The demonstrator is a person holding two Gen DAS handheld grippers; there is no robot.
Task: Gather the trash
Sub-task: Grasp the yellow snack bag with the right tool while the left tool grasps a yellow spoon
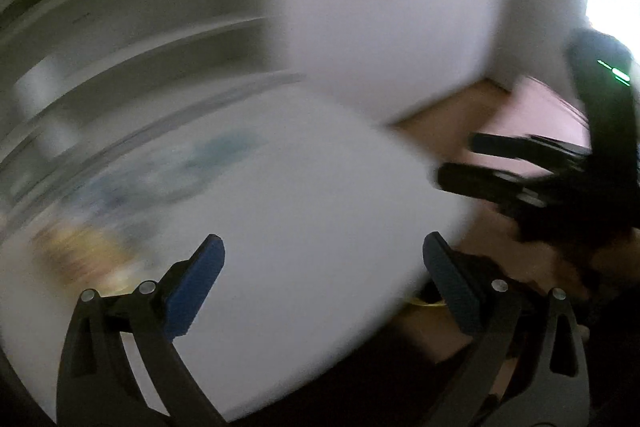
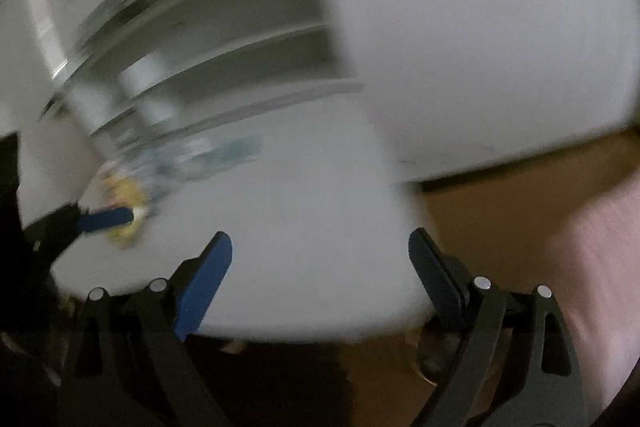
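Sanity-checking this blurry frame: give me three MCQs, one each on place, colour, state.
1. Where does the trash lie?
A. on the white table
B. on the brown floor
C. on a shelf

2. What colour are the left gripper pads?
A. red
B. blue
C. green

3. How do the right gripper jaws stand?
A. shut on a wrapper
B. shut and holding nothing
C. open and holding nothing

Key: 1 A, the blurred litter sits on the white table, far left part. 2 B, the left wrist view shows a blue pad. 3 C, the right wrist view shows the fingers spread wide with only tabletop between them.
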